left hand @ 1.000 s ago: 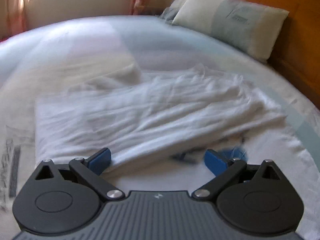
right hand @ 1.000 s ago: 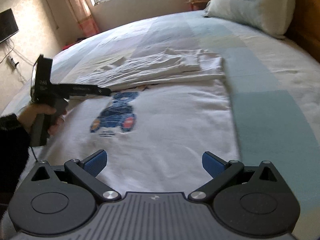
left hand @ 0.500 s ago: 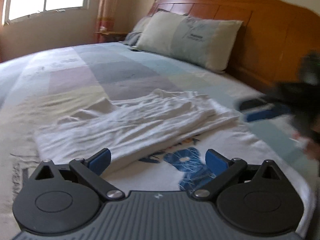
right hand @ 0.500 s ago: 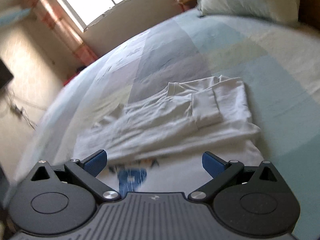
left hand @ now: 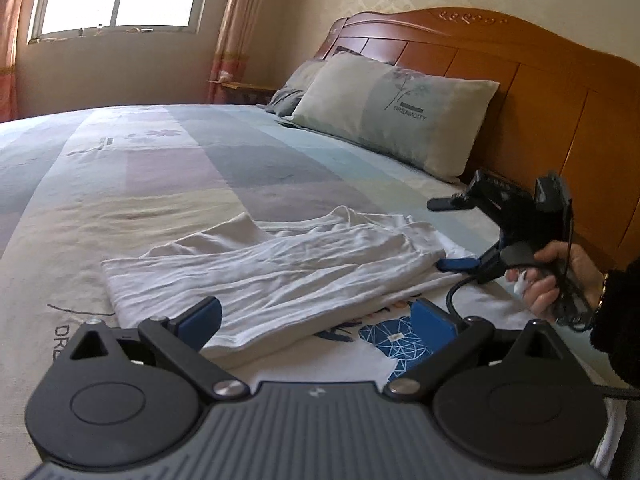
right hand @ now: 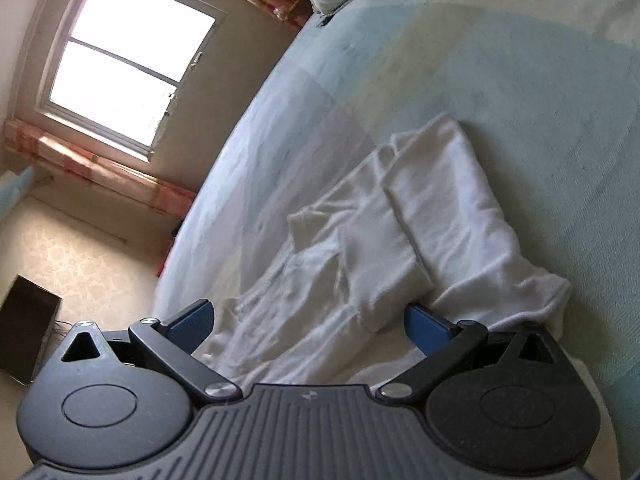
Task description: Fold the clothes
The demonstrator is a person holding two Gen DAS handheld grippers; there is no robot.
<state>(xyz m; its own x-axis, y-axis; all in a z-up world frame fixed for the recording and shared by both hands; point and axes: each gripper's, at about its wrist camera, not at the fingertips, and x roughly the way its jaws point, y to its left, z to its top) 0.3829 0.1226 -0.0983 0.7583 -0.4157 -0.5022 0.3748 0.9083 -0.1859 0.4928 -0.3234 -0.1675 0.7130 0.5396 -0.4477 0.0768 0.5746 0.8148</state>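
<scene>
On the patchwork bedspread of pale blue, grey and cream blocks point(left hand: 168, 168), as the left wrist camera sees it, lies a white cotton T-shirt with a blue geometric print point(left hand: 280, 280), its far side folded over toward the middle so that the print shows only at the near edge. The left gripper with black arms and blue pads point(left hand: 316, 320) hangs just above the near edge of the T-shirt, its jaws spread wide and holding nothing. Right of the T-shirt, a hand in a dark fuzzy sleeve point(left hand: 556, 280) holds the right gripper point(left hand: 448, 236), its blue-padded finger low at the T-shirt's right edge and the other finger well above it, so the jaws stand wide apart. Beyond the T-shirt, a pale grey-green pillow with printed lettering point(left hand: 392, 120) leans on the orange wooden headboard point(left hand: 560, 92). From the right wrist camera, tilted steeply, the right gripper point(right hand: 308, 320) sits at the T-shirt point(right hand: 400, 240) with its blue pads far apart on either side of the folded cloth, gripping nothing; whether the pads touch it cannot be told. Far from the T-shirt stands a bright window point(right hand: 128, 60).
</scene>
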